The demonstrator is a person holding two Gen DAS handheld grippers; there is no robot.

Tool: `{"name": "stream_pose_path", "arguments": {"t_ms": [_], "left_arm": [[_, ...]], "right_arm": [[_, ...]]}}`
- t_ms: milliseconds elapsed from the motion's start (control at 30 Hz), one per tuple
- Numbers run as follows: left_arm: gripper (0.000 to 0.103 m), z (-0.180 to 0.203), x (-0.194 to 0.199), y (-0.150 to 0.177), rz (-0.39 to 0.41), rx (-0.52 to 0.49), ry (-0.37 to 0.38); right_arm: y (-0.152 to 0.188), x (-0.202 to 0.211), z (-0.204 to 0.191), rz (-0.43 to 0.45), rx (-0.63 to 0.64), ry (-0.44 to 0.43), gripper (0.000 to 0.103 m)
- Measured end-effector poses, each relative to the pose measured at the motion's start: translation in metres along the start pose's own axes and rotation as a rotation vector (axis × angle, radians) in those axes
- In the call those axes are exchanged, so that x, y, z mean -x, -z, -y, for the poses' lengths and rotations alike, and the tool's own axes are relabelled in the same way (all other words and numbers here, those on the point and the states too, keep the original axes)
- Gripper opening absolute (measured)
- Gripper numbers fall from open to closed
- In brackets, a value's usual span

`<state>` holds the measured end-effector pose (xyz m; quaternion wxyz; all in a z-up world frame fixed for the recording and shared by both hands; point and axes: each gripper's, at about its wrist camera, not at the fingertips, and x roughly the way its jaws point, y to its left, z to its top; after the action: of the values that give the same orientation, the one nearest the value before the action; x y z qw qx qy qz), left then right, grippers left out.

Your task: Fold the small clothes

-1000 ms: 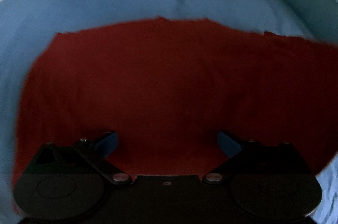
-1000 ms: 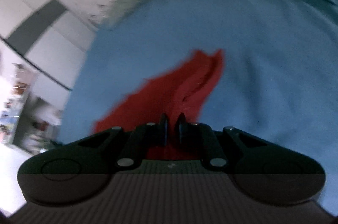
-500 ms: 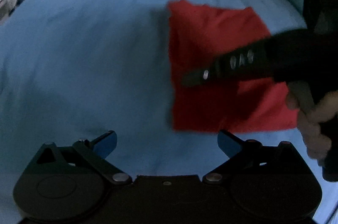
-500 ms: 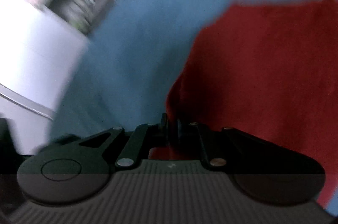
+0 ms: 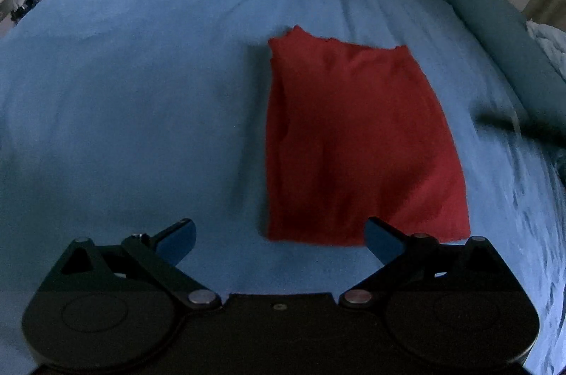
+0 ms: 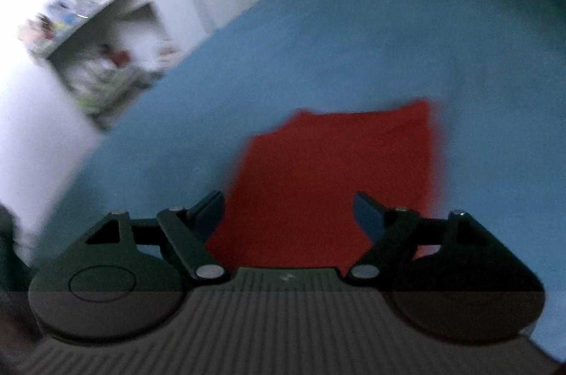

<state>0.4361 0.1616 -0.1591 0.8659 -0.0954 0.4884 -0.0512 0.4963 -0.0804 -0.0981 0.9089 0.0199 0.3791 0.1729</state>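
The red cloth (image 5: 357, 141) lies folded into a rough rectangle on the blue bedspread (image 5: 141, 92), flat and free of either tool; in the left wrist view it sits ahead and to the right of the left gripper (image 5: 279, 235), its near edge level with the right fingertip but not between the pads; that gripper stands wide open and holds nothing. In the right wrist view — blurred — the cloth lies straight ahead of the right gripper (image 6: 290, 212), seen through the gap between its fingers; the jaws have just been opening and now stand wide apart, nothing pinched between them. Pillows (image 5: 495, 32) line the bed's far edge; shelves (image 6: 92, 32) stand beyond.
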Motion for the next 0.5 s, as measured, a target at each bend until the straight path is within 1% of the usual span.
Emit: {"name": "stream_pose_path", "arguments": {"t_ms": [67, 133, 167, 267, 333, 433, 500], "left_arm": [[0.102, 0.002, -0.005, -0.002, 0.010, 0.009, -0.008], [0.102, 0.007, -0.013, -0.005, 0.012, 0.015, -0.015], [0.102, 0.006, -0.015, -0.007, 0.011, 0.015, -0.017], [0.102, 0.006, -0.014, -0.010, 0.013, 0.002, -0.025], [0.102, 0.007, -0.014, -0.009, 0.015, -0.012, -0.033], [0.102, 0.010, -0.015, -0.010, 0.010, -0.025, -0.038], [0.102, 0.011, -0.015, -0.011, 0.012, -0.031, -0.039]], "right_arm": [[0.030, 0.009, 0.005, -0.009, 0.042, 0.096, 0.095], [0.065, 0.015, 0.005, -0.009, 0.051, 0.145, 0.095], [0.081, 0.014, 0.003, -0.021, 0.052, 0.176, 0.095], [0.113, 0.000, -0.006, -0.043, 0.054, 0.274, 0.095], [0.125, -0.010, -0.004, -0.036, 0.030, 0.317, 0.095], [0.135, -0.020, 0.003, -0.055, 0.000, 0.358, 0.093], [0.134, -0.023, 0.001, -0.035, -0.020, 0.354, 0.093]]}}
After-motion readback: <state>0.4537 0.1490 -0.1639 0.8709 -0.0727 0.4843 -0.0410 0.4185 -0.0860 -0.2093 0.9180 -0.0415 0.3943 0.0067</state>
